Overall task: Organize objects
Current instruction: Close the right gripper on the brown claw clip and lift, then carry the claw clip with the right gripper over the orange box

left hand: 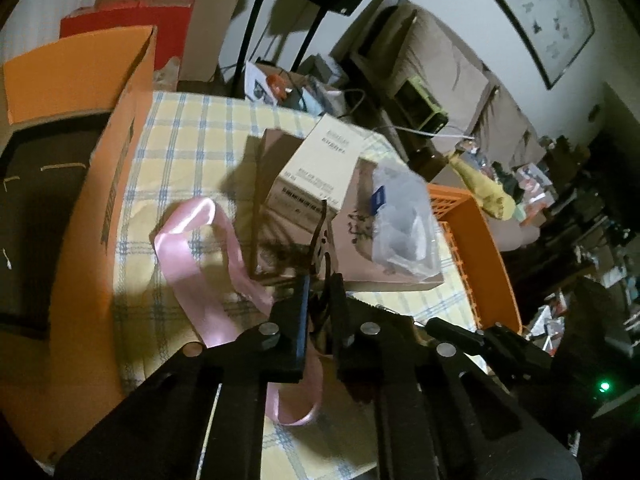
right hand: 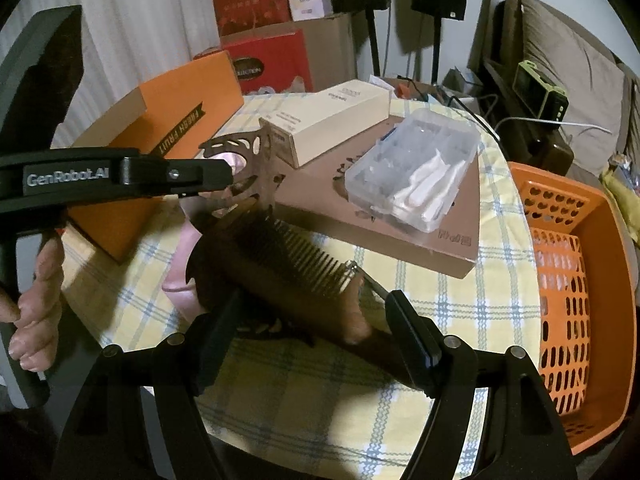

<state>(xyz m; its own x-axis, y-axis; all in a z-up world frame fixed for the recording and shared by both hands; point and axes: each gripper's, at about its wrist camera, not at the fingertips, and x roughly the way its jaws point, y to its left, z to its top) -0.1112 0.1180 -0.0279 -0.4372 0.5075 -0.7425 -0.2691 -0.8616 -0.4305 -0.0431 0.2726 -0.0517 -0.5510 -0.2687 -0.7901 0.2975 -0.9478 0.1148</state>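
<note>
Here the left gripper (right hand: 230,184) is clenched on the pierced brown flap (right hand: 244,164) of a gift box while the right gripper (right hand: 316,320) grasps the wooden comb (right hand: 296,276) above the table (right hand: 320,420), so the next move probably means lowering the comb inside.

Left wrist view looks steeply down along its own fingers, close over the checked tablecloth (left hand: 188,128), facing the sofa (left hand: 452,68) and wall. Right wrist view sits close too, tilted down, facing the curtain. Both share the flat brown box (left hand: 360,240) (right hand: 384,216), cream carton (left hand: 316,168) (right hand: 340,116), orange basket (left hand: 484,240) (right hand: 608,280).
</note>
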